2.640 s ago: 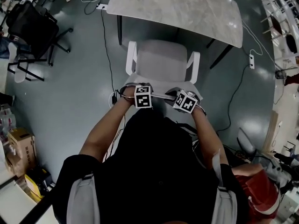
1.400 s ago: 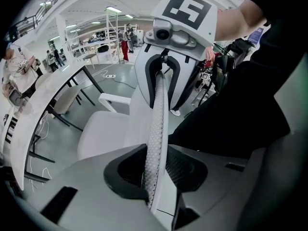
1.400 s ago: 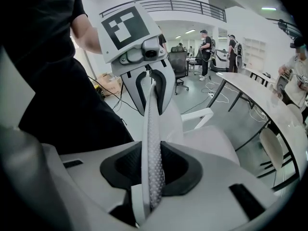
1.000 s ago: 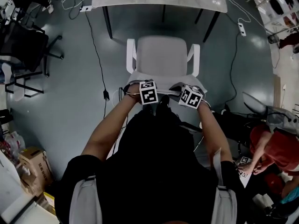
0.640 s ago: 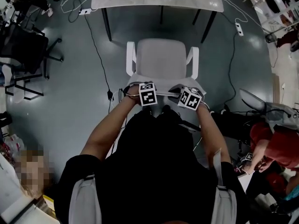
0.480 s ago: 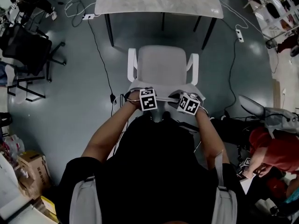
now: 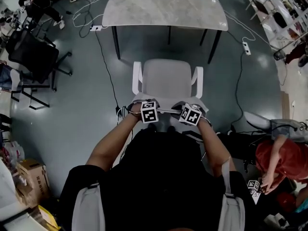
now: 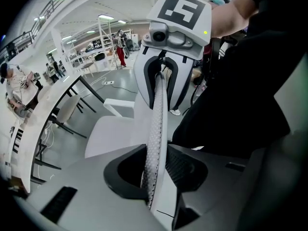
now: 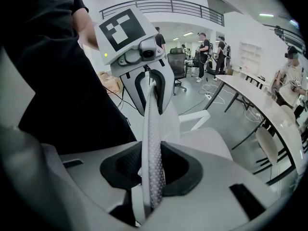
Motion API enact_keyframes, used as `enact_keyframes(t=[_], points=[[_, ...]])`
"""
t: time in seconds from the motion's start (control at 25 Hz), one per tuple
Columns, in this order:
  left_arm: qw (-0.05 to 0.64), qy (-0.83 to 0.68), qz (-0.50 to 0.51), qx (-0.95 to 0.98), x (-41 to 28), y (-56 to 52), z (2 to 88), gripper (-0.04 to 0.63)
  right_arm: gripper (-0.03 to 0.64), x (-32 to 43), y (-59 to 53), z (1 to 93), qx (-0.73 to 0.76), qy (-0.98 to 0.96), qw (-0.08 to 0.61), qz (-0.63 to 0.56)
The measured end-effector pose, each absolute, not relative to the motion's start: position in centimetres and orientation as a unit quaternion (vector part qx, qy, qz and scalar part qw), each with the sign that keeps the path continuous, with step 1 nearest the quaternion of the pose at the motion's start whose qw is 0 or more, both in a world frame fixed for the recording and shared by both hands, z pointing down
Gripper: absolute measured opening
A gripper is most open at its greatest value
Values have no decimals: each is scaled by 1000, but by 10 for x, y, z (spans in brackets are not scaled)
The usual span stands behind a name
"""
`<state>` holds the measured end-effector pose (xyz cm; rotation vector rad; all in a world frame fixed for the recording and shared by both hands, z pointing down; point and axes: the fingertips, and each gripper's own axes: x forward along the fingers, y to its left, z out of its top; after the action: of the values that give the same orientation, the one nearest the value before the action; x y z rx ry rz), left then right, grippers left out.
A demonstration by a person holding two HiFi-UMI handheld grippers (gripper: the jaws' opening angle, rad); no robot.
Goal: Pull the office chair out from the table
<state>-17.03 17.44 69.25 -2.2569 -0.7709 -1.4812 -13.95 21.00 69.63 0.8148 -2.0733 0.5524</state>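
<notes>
- Office chair (image 7: 167, 78) faces the table (image 7: 166, 6) and its seat is fully clear of the tabletop. A strip of bare floor shows btw seat front and table edge, and both white armrests are out in the open.
- Operator stands behind it w/ both grippers on the top rim of the backrest (image 7: 168, 110), side by side near the middle.
- L gripper (image 8: 155, 174): jaws clamped on the mesh rim, black pads pressing it from both sides. Not empty.
- R gripper (image 9: 151, 172): same, pads pinching the mesh rim, looks like a firm bite.
- Both point steeply down onto the rim.
- Step, my read: tail end of the pull. Chair looks out already, so the task is prob done or nearly done. Maybe one more short tug if more clearance is wanted.
- Next move needs one of two things. Either a straight, even pull back w/ both hands so the chair doesn't swivel, or open both jaws and lift off upward. Release both together, else the back may twist.
- Watch the cable (image 7: 111, 83) on the floor just beside the chair on the L gripper side. Can't tell if the casters are near it, the base is hidden under the seat.
- Person in red (image 7: 281, 155) is crouched off to the operator's right rear, so there's less room to step back that way.
- Black chair (image 7: 36, 52) at far left is well apart, no issue.
</notes>
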Motion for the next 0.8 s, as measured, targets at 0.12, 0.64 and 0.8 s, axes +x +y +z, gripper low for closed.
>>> enact_keyframes(t=[0.12,0.64,0.8], points=[[179,-259,-507,-803,-171,177,690,118,115,-141,212,695,327,-820,414,222],[135,-180,-339,-913,-153,169,594,75,83,-147,179,587,390,-856,303,153],[57,-132,-217,-965,-144,150,523,14,48,-144,167,535,420,-873,195,152]])
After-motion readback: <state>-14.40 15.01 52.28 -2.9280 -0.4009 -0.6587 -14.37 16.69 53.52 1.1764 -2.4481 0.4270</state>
